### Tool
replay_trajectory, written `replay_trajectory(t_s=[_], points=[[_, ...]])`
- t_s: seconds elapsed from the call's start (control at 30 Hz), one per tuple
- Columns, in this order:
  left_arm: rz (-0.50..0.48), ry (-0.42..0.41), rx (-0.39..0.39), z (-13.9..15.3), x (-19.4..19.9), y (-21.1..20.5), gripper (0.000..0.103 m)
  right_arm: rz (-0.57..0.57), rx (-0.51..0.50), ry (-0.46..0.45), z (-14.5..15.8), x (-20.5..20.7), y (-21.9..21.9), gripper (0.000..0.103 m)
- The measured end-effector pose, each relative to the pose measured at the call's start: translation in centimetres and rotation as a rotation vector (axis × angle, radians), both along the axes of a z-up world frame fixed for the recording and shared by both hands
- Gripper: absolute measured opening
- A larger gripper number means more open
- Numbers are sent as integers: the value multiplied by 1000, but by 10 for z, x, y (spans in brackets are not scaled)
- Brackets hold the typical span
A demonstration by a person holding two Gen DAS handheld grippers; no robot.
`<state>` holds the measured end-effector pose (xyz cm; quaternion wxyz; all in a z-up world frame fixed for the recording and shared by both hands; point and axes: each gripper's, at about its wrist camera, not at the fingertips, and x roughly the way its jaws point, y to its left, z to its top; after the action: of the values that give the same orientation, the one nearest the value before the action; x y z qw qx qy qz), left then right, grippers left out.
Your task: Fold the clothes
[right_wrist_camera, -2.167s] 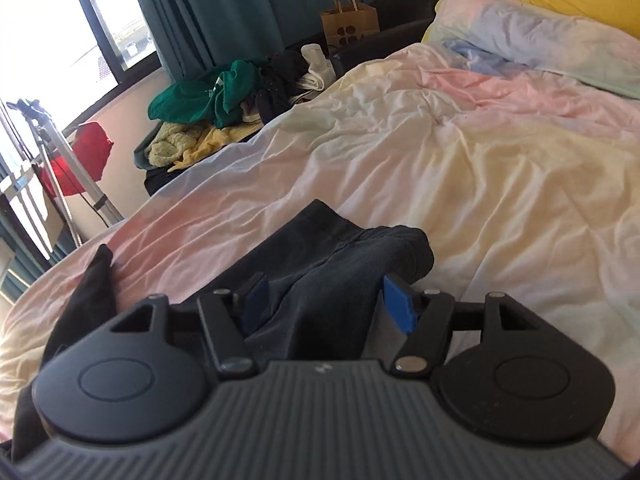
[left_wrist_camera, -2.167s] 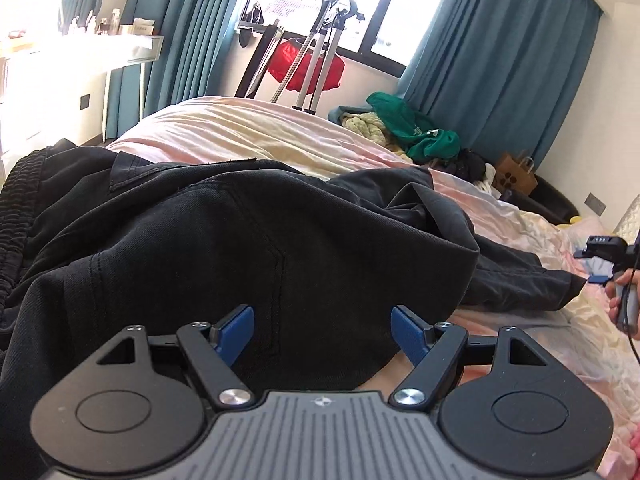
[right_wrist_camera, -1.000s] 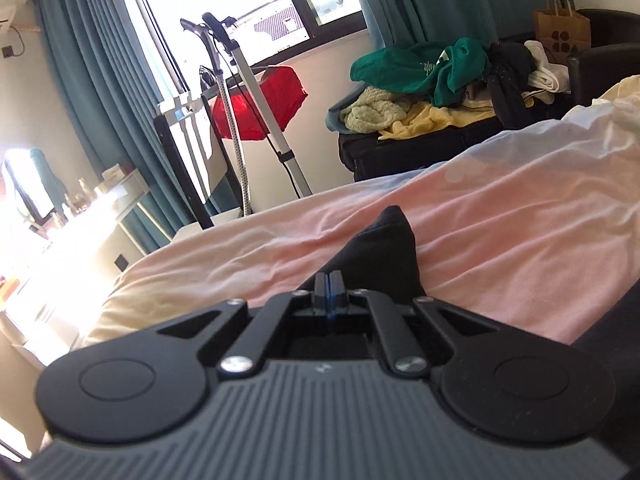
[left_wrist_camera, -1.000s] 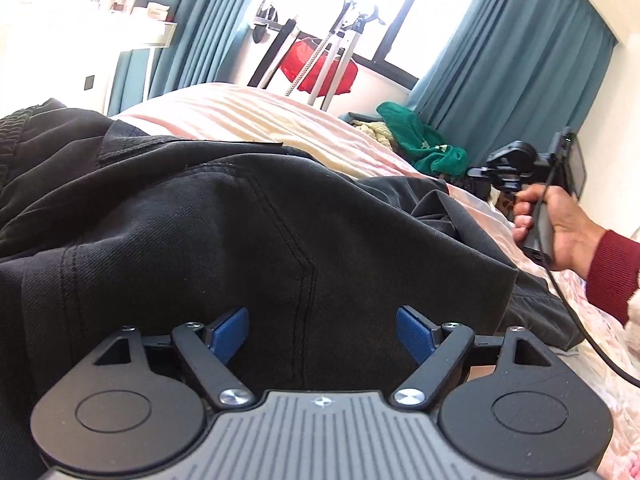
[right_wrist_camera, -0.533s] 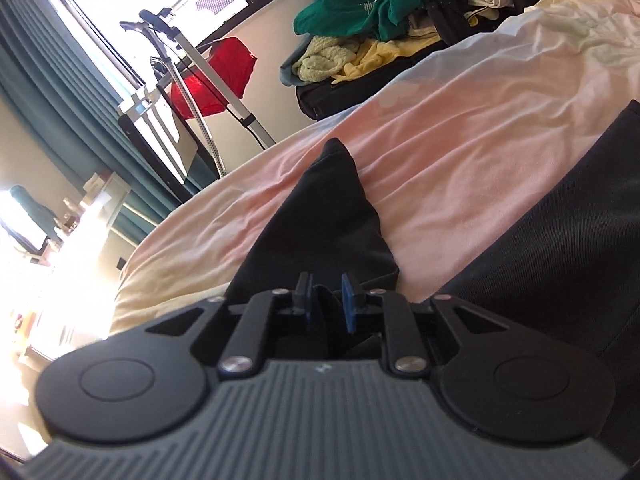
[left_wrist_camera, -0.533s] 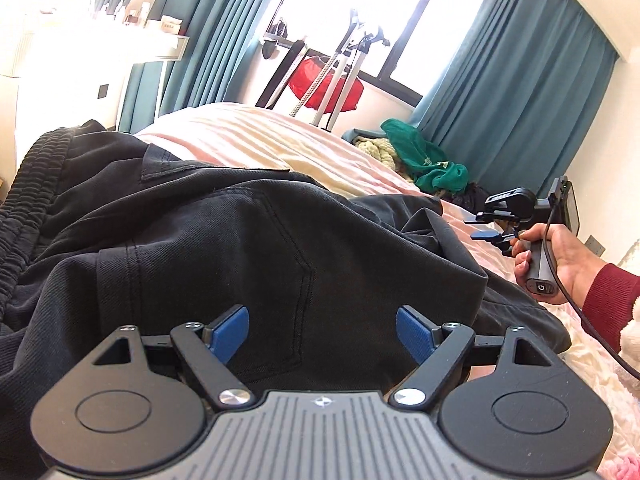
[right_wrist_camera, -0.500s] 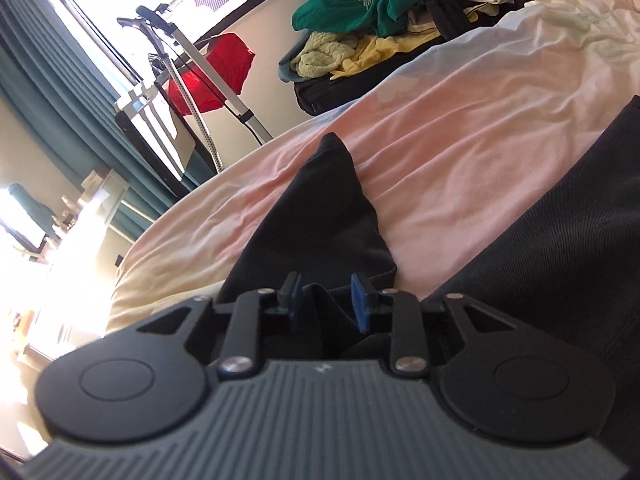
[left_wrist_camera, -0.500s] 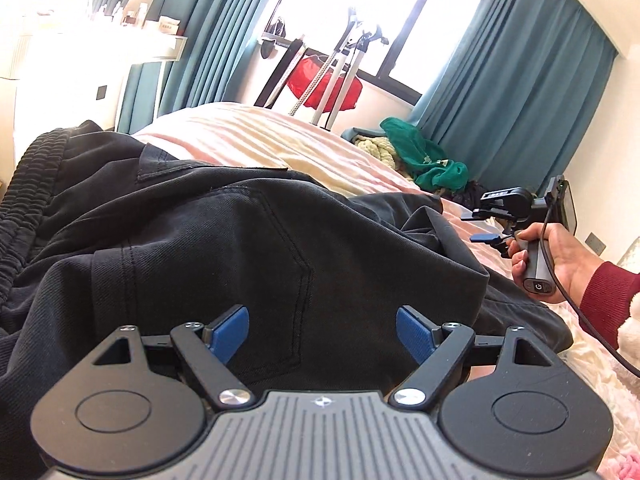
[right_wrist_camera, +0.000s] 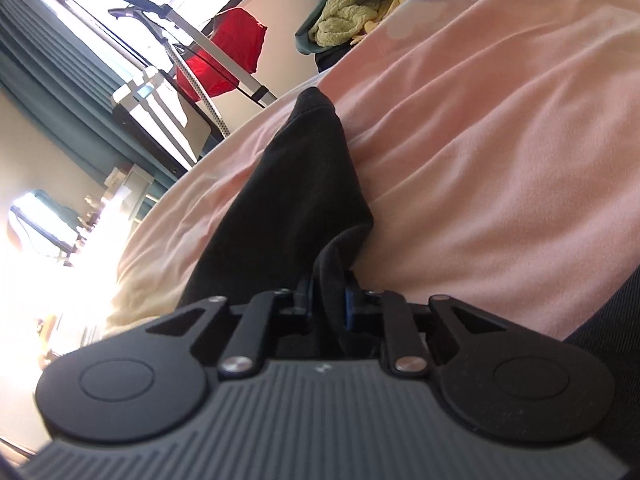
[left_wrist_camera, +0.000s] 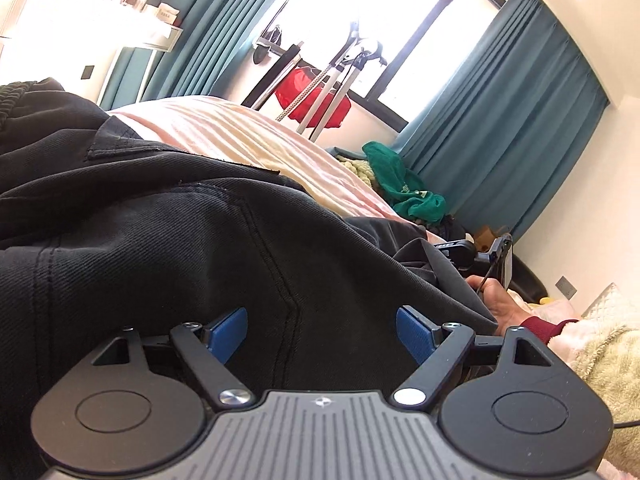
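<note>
Black trousers (left_wrist_camera: 168, 248) sprawl across a pink bedsheet (right_wrist_camera: 500, 152). The left gripper (left_wrist_camera: 322, 332) hovers spread wide above them; the right gripper (right_wrist_camera: 326, 300) pinches a trouser fold. Green clothes (left_wrist_camera: 404, 188) heap at two o'clock.

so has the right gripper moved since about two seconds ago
Yes. The right gripper swung left and dropped low: the red bag by the window, then at the far left edge of its view, now sits upper centre. Its jaws, open then, now pinch the trouser leg.

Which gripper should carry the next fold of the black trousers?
Right. The right gripper is clamped on the hem of the black trousers, ready to pull it over. The left gripper sits open above the seat, holding nothing.
</note>
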<state>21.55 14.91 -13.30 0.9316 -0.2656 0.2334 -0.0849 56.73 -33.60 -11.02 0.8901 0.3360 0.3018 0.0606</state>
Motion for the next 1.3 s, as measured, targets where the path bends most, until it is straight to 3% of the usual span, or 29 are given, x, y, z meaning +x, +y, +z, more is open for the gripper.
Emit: replay_trajectory(t_s=[0.4, 0.5, 0.6, 0.7, 0.77, 0.87, 0.97, 1.1, 1.3], points=[[17, -49, -123, 20, -35, 23, 83, -211, -147, -273, 150, -161, -17, 14], [8, -57, -156, 29, -54, 31, 83, -334, -246, -357, 185, -238, -29, 14], [5, -47, -190, 36, -67, 37, 83, -473, -284, -418, 200, -311, -47, 14], [4, 0, -220, 38, -71, 42, 83, -595, -304, -423, 189, -377, -73, 14], [18, 36, -241, 39, -75, 47, 83, -630, -261, -361, 165, -399, -94, 14], [33, 89, -285, 40, -85, 56, 83, -655, -103, -239, 111, -413, -127, 15], [70, 141, -339, 39, -101, 66, 83, -677, 132, -110, 54, -422, -158, 14], [88, 232, -399, 33, -120, 75, 88, -691, 295, 30, 16, -420, -181, 15], [138, 344, -473, 12, -139, 89, 90, -695, 251, 57, 3, -421, -178, 16]])
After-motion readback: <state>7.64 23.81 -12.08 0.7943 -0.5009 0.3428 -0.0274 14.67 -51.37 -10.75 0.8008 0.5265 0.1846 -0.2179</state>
